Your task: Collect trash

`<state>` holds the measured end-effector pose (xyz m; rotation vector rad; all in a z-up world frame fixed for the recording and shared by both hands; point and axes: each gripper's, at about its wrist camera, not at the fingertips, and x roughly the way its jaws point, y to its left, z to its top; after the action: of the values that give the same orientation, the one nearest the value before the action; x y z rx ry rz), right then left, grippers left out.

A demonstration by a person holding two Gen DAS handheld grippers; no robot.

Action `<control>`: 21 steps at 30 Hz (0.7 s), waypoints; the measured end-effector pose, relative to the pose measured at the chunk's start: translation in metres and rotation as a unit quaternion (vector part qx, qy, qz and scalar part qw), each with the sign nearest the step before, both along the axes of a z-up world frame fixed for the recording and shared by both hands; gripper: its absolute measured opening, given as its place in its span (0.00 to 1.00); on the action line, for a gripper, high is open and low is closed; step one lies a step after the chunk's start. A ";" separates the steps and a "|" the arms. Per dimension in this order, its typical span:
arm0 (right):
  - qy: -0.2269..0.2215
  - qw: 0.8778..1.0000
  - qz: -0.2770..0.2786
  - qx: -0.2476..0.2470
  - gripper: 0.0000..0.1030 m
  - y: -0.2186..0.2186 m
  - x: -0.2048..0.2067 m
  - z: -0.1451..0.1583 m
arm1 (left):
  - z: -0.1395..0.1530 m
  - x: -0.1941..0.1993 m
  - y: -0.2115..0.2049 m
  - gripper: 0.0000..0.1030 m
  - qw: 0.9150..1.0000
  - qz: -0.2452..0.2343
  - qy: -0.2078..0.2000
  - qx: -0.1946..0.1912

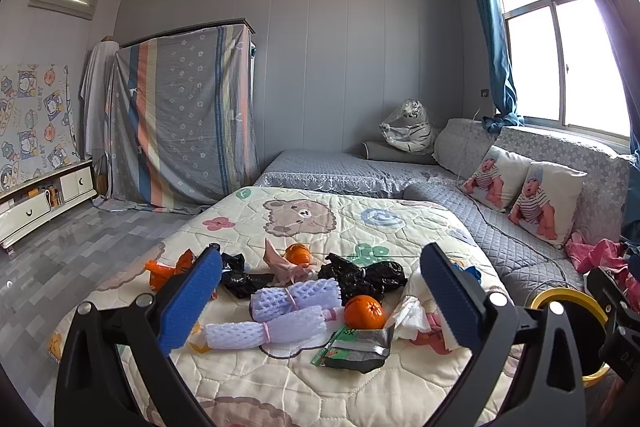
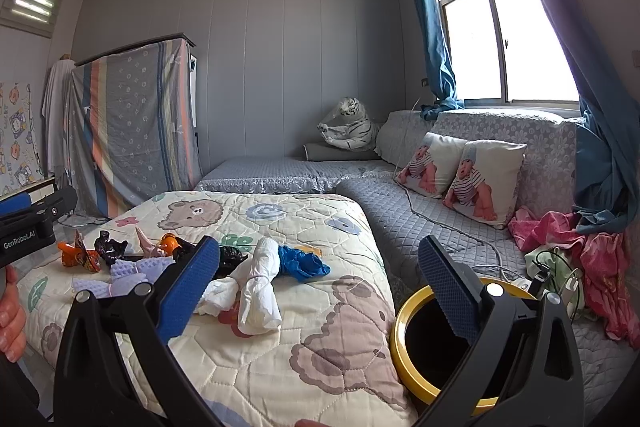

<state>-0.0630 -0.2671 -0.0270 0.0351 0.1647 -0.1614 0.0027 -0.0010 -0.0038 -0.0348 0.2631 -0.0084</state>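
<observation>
Trash lies scattered on a cartoon-bear quilt [image 1: 360, 215]: two purple foam nets [image 1: 276, 311], an orange [image 1: 364, 311], a green and silver snack bag [image 1: 356, 347], black plastic bags [image 1: 360, 277], crumpled white tissue [image 1: 412, 315] and an orange wrapper [image 1: 164, 271]. My left gripper [image 1: 320, 303] hovers open above the nets and orange, holding nothing. In the right wrist view, a rolled white tissue [image 2: 260, 291] and a blue glove [image 2: 302, 263] lie on the quilt [image 2: 320, 327]. My right gripper [image 2: 320, 291] is open and empty, between the quilt and a yellow-rimmed bin [image 2: 404, 319].
A grey quilted sofa [image 2: 440, 211] with two baby-print cushions [image 2: 484, 179] runs along the right under the window. Pink clothes [image 2: 600, 255] and chargers with cables [image 2: 552, 275] lie beside the bin. A sheet-covered wardrobe [image 1: 184, 123] and low cabinet [image 1: 44, 199] stand far left. A hand [image 2: 10, 315] holds the left gripper.
</observation>
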 end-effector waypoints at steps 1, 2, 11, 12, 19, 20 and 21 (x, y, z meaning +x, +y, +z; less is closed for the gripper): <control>0.000 1.000 0.000 0.000 0.92 0.000 0.000 0.000 | 0.000 0.000 0.001 0.93 1.000 -0.001 0.001 -0.001; 0.000 1.000 -0.001 0.000 0.92 0.000 0.000 0.000 | -0.001 0.000 0.000 0.93 1.000 -0.002 0.003 -0.001; 0.016 1.000 0.010 0.004 0.92 0.000 0.016 -0.015 | -0.006 0.010 0.010 0.93 1.000 -0.016 0.007 -0.005; 0.020 1.000 0.019 0.004 0.92 0.000 0.020 -0.016 | -0.008 0.013 0.016 0.93 0.999 -0.031 0.011 -0.015; 0.053 0.994 0.094 -0.029 0.92 0.004 0.058 -0.023 | -0.039 0.042 0.043 0.93 0.994 -0.089 0.057 -0.017; 0.065 0.992 0.105 -0.029 0.92 0.004 0.065 -0.024 | -0.044 0.045 0.048 0.93 0.994 -0.089 0.062 -0.017; 0.077 0.990 0.115 -0.030 0.92 0.005 0.073 -0.027 | -0.050 0.050 0.054 0.93 0.994 -0.085 0.070 -0.021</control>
<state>0.0099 -0.2625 -0.0538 -0.0559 0.3156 0.0616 0.0531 0.0532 -0.0541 -0.0547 0.4054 -0.1822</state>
